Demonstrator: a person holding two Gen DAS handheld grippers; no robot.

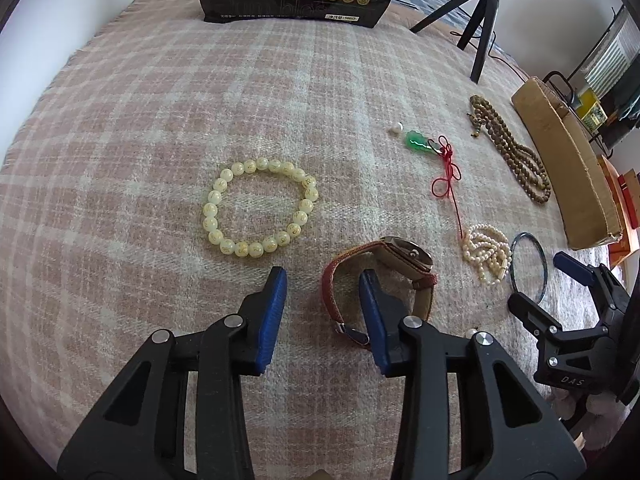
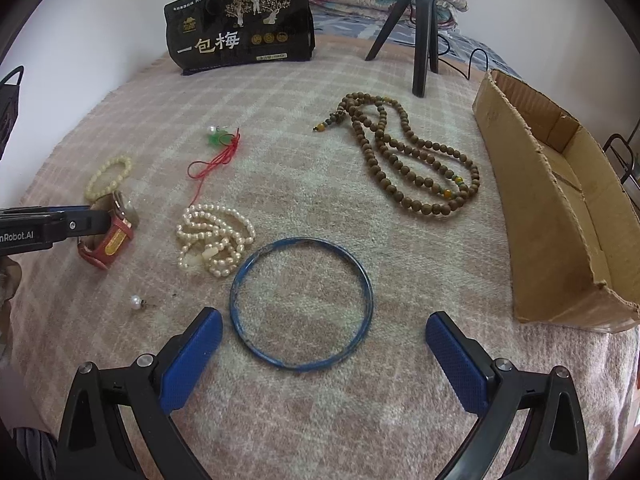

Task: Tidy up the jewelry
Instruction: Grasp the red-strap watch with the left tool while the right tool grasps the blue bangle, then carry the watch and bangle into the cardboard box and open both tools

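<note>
My left gripper [image 1: 323,280] is open, its jaws straddling the near side of the strap of a red-strapped watch [image 1: 384,256], which lies on the blanket; the right finger [image 1: 372,312] is inside the strap loop. The watch also shows in the right wrist view [image 2: 114,232]. A pale yellow bead bracelet [image 1: 260,208] lies just ahead, left. My right gripper [image 2: 322,330] is open wide, just behind a blue bangle [image 2: 302,304]. A white pearl strand [image 2: 216,240], a brown bead necklace [image 2: 416,160], a green pendant on red cord [image 2: 218,138] and a pearl earring [image 2: 136,302] lie around.
An open cardboard box [image 2: 560,216] lies at the right edge of the plaid blanket [image 1: 160,120]. A black snack bag [image 2: 240,24] stands at the back. A black tripod [image 2: 420,28] stands at the back right. A loose pearl [image 1: 396,128] lies beside the pendant.
</note>
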